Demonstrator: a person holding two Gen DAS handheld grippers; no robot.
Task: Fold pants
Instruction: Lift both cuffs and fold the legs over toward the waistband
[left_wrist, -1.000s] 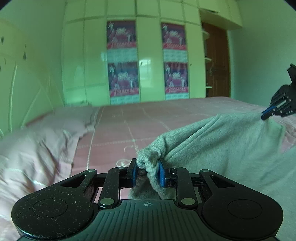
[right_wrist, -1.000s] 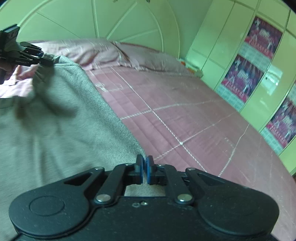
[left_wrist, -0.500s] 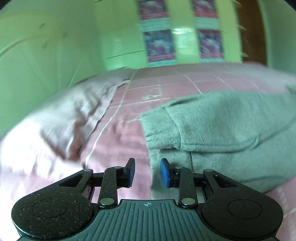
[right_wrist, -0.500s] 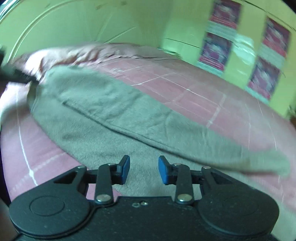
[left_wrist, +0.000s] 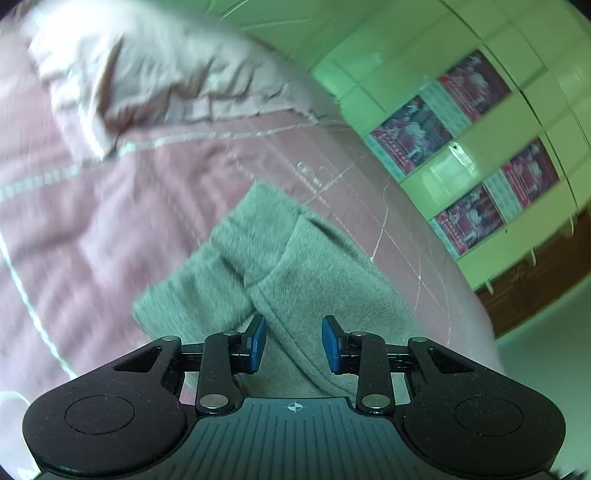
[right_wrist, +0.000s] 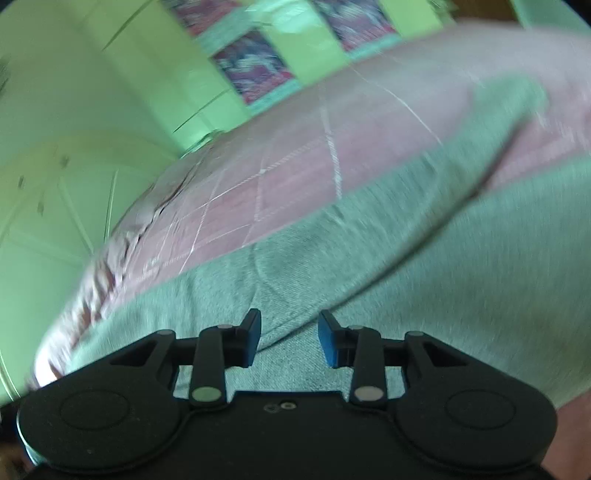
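Observation:
Grey sweatpants (left_wrist: 303, 280) lie on the pink bedspread (left_wrist: 110, 206), folded over so one layer overlaps another. In the left wrist view their end points away from me. My left gripper (left_wrist: 293, 345) is open and empty, just above the overlapping fabric edge. In the right wrist view the pants (right_wrist: 424, 266) spread across the lower frame, with a long strip running up to the right. My right gripper (right_wrist: 290, 339) is open and empty, close over a fold edge. Both views are tilted and blurred.
Pink pillows (left_wrist: 147, 74) lie at the head of the bed. A green wardrobe with posters (left_wrist: 469, 147) stands beyond the bed, with a brown door (left_wrist: 535, 280) to its right. A pale headboard (right_wrist: 48, 206) is at the left of the right wrist view.
Both grippers let go of the pants, which dropped onto the bed. Both then opened wide, swung and tilted over the folded fabric.

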